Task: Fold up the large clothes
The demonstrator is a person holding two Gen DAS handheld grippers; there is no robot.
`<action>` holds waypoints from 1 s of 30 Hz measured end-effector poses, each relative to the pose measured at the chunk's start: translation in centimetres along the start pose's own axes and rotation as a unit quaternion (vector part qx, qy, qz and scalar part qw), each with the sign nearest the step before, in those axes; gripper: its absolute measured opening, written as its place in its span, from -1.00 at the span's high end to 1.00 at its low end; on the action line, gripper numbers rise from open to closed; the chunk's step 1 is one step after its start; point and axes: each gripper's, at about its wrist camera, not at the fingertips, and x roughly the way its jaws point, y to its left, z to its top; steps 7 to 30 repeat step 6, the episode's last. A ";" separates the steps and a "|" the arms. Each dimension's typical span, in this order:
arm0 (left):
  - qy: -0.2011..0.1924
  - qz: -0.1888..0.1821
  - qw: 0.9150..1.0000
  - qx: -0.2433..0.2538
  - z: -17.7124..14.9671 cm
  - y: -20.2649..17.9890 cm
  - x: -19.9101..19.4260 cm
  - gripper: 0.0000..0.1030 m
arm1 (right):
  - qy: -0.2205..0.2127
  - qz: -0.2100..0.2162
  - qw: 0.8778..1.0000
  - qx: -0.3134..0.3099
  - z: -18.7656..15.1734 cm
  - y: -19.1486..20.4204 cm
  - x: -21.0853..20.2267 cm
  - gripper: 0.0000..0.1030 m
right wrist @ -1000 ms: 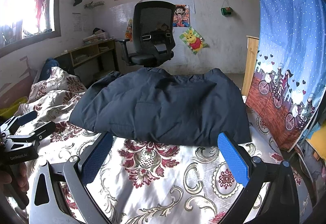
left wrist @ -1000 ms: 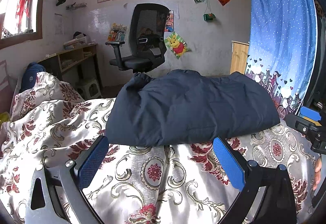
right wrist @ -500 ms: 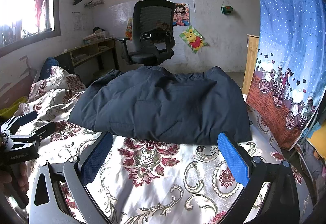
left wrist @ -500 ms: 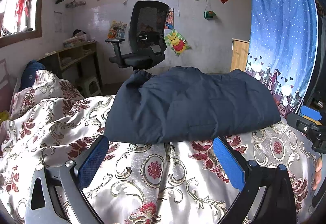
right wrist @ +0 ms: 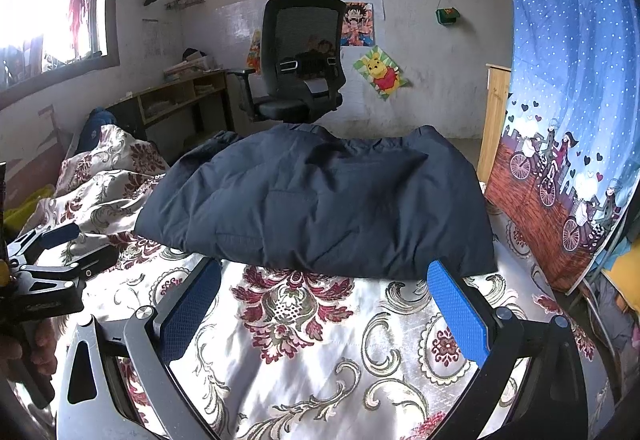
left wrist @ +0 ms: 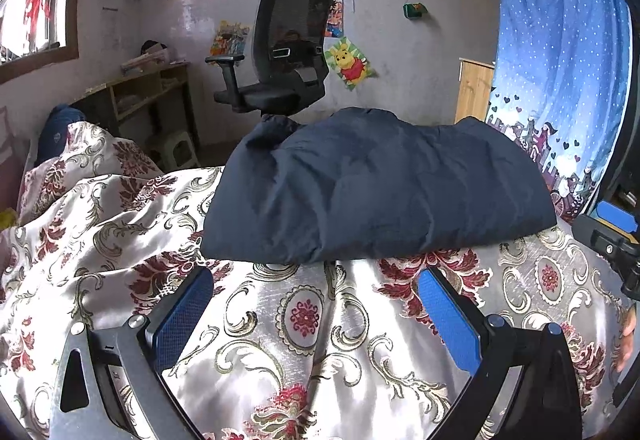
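Note:
A dark navy padded jacket [left wrist: 376, 188] lies folded in a thick bundle on the floral bedspread [left wrist: 304, 340]; it also shows in the right wrist view [right wrist: 320, 200]. My left gripper [left wrist: 316, 316] is open and empty, held just short of the jacket's near edge. My right gripper [right wrist: 326, 308] is open and empty, also just in front of the near edge. Each gripper shows at the side of the other's view: the right one [left wrist: 608, 236], the left one [right wrist: 44, 264].
A black office chair [left wrist: 280, 52] stands beyond the bed by the far wall. A wooden shelf desk [left wrist: 140, 88] is at the left. A blue patterned curtain [left wrist: 560, 60] hangs along the bed's right side. Rumpled bedding [left wrist: 80, 168] piles up at the left.
Both views have risen and tilted slightly, so the jacket sits a little lower in frame. The jacket has not moved and both grippers stay open.

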 end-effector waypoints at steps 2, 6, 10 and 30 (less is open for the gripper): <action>-0.001 0.000 1.000 0.001 0.0 -0.1 0.0 -1.00 | 0.002 0.000 1.000 0.001 -0.3 0.5 -0.3 -0.97; 0.006 -0.002 1.000 0.005 0.1 -0.3 0.2 -1.00 | 0.005 0.000 1.000 0.003 -1.1 1.7 -1.2 -0.97; 0.006 -0.002 1.000 0.005 0.1 -0.3 0.2 -1.00 | 0.005 0.000 1.000 0.003 -1.1 1.7 -1.2 -0.97; 0.006 -0.002 1.000 0.005 0.1 -0.3 0.2 -1.00 | 0.005 0.000 1.000 0.003 -1.1 1.7 -1.2 -0.97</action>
